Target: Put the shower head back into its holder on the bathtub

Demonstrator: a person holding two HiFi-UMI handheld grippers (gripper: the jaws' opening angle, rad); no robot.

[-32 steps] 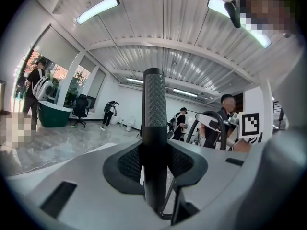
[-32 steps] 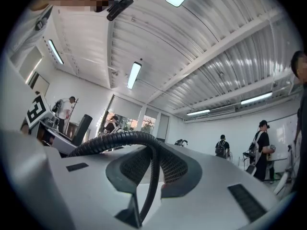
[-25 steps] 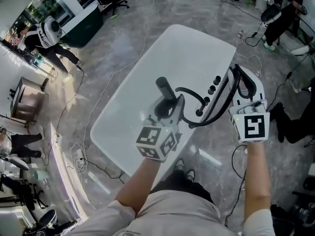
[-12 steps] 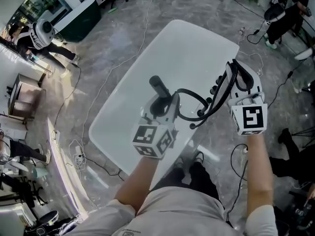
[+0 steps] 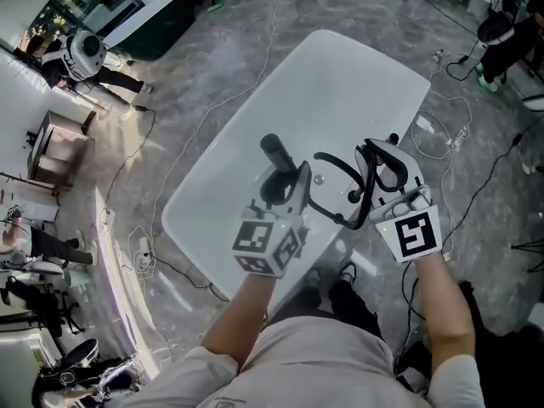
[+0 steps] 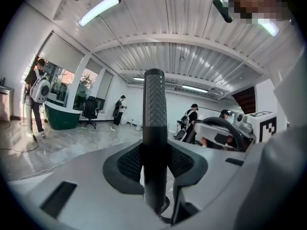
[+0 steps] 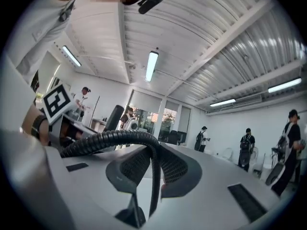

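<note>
1. We see the black shower head (image 5: 276, 154), its grip textured, clamped between the jaws of the left tool (image 5: 286, 185). The pads press on it from both sides, and in the left gripper view it rises straight up out of the tool.
2. Its ribbed black hose (image 5: 334, 161) loops from the foot of the shower head across to the right tool (image 5: 378, 167). That tool's jaws are closed narrowly on the hose.
3. We find both tools near each other, held above the near end of the white bathtub (image 5: 340, 75).
4. The bathtub stands on a grey marbled floor (image 5: 212, 58), where cables (image 5: 274, 19) trail past it.
5. A person with a white backpack (image 5: 85, 56) bends at the room's edge, well apart from the bathtub.
</note>
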